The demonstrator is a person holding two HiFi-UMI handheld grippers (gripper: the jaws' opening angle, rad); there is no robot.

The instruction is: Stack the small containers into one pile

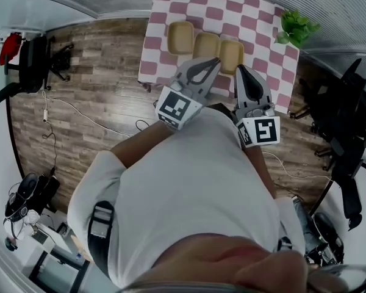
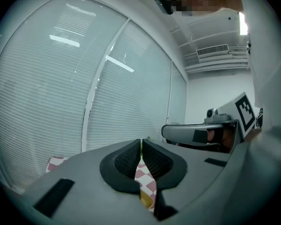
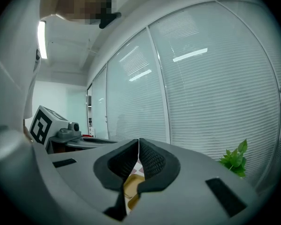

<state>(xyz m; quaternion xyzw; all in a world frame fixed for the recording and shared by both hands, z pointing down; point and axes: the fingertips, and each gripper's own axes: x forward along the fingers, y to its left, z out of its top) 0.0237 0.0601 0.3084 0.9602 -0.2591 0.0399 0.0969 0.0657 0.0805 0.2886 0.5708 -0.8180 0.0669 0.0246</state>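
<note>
Three tan containers lie side by side in a row on the pink-and-white checked table: a left container, a middle container and a right container. My left gripper hovers near the table's front edge, its tips over the middle container, jaws shut on nothing. My right gripper is beside it, just below the right container, jaws also shut and empty. In the left gripper view the pads meet, with checked cloth showing below. Through the right gripper a tan container shows.
A green potted plant stands at the table's far right corner and shows in the right gripper view. Window blinds run behind the table. Office chairs stand on the wooden floor at right, with cables and a black chair at left.
</note>
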